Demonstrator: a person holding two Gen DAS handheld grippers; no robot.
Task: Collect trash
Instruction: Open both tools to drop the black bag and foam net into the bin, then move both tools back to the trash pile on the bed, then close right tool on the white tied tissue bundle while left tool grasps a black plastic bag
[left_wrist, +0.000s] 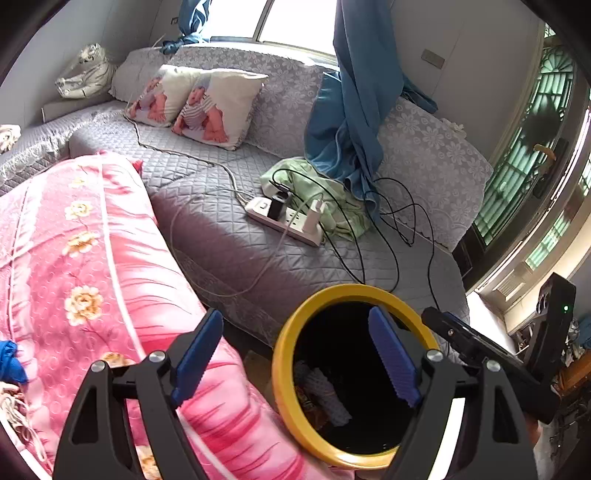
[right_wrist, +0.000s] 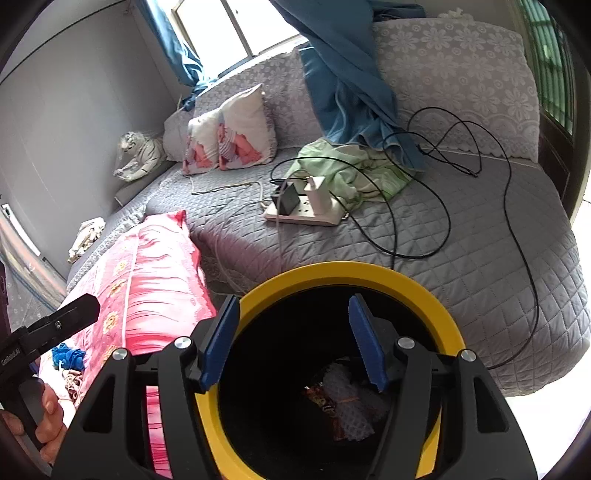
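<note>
Yellow plastic forms the rim of the trash bin (left_wrist: 286, 373), which in the left wrist view sits low and right of centre, beside the pink floral quilt (left_wrist: 110, 280) and in front of the grey quilted sofa (left_wrist: 229, 243). The left tool (left_wrist: 295, 354) is released: its blue pads stand wide apart with nothing between them, one over the quilt and one over the bin's dark mouth. Crumpled wrappers (left_wrist: 321, 395) lie at the bottom of the bin. The right tool's body shows at the right edge. A white power strip (left_wrist: 284, 219) with chargers and black cables rests on the sofa seat, next to a green cloth (left_wrist: 332, 199).

From the right wrist view, the right tool (right_wrist: 293, 343) hangs directly over the bin (right_wrist: 332, 271), pointing down into it. Its pads are apart and empty, one just above the rim's left side, the other over the opening. The dropped trash (right_wrist: 347, 402), a printed wrapper and pale netted packing, lies on the bin floor below. A hand (right_wrist: 44, 417) gripping the left tool's handle appears at the lower left. A blue scrap (right_wrist: 68, 356) lies on the quilt (right_wrist: 147, 280) near it.

Assessment: the deposit step appears complete, with both tools emptied at the bin. The next move likely calls for lifting clear of the rim and searching for remaining litter; the blue scrap on the quilt is a possible candidate, though whether it is trash cannot be confirmed.
</note>
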